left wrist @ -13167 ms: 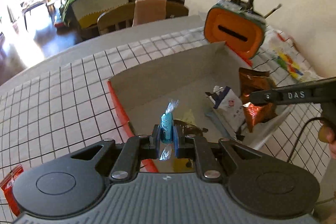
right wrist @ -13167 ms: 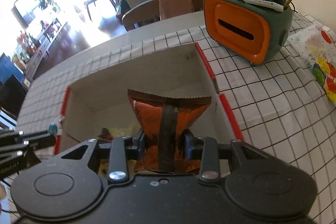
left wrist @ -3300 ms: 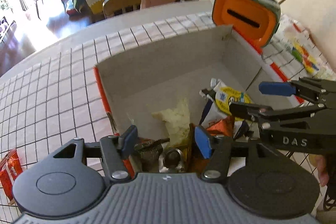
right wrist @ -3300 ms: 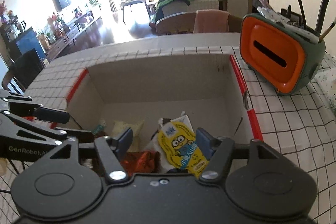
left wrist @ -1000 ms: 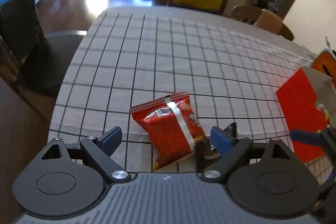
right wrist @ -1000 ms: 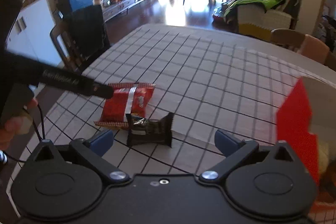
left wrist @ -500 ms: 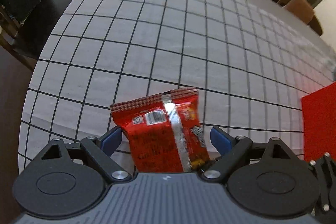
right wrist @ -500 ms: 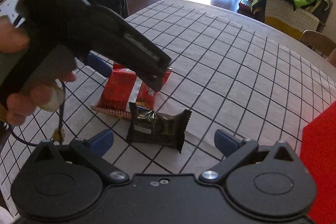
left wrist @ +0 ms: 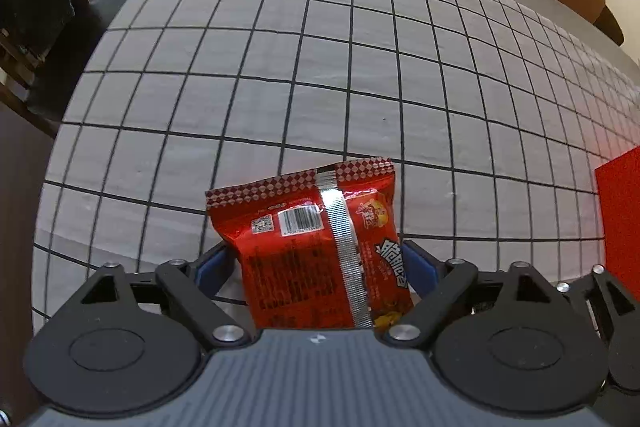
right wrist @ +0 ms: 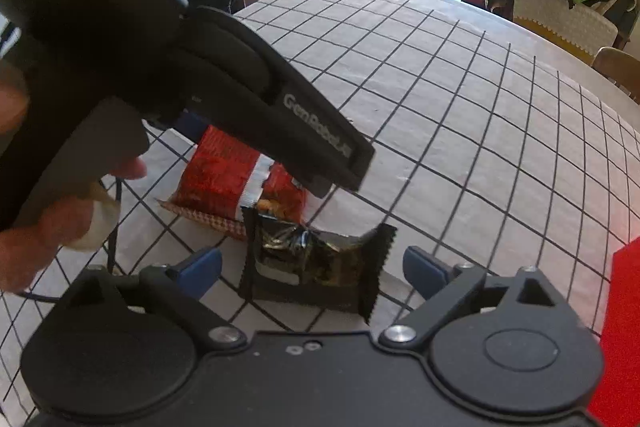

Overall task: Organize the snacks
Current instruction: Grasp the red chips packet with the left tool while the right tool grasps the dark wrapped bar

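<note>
Left gripper over red pack, pads at both sides of pack, at 9 and 3 o'clock; jaws just closing, whether pads press pack cannot tell. Red pack lies flat on checked cloth, seam up.

Right gripper spread wide, jaws just closing, black pack between pads, gap on both sides, not grasped. Black pack lies on cloth, touching red pack at its 11 o'clock. Red box at 3 o'clock edge.
</note>
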The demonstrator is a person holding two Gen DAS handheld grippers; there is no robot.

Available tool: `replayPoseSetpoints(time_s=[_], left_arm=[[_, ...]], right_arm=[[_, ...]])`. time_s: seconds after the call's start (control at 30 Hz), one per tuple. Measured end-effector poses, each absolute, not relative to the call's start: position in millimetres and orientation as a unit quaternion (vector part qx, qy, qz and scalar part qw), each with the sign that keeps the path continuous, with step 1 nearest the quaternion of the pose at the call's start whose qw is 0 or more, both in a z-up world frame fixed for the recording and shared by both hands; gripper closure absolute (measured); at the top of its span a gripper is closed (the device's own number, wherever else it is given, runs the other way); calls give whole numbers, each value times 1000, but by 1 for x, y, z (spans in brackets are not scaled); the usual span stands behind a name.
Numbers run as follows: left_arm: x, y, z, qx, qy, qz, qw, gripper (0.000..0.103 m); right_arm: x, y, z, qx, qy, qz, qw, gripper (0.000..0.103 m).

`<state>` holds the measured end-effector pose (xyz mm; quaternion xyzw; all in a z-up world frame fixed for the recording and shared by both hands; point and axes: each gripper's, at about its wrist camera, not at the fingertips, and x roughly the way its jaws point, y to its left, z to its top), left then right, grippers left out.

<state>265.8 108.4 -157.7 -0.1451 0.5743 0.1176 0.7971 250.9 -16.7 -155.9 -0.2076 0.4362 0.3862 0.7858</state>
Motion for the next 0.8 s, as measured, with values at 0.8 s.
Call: replayPoseSetpoints(time_s=[0.8], left_arm=[[167, 143, -144, -180, 534, 105, 819, 31]], right_arm=[[209, -47, -145, -178, 445, 342, 808, 47]])
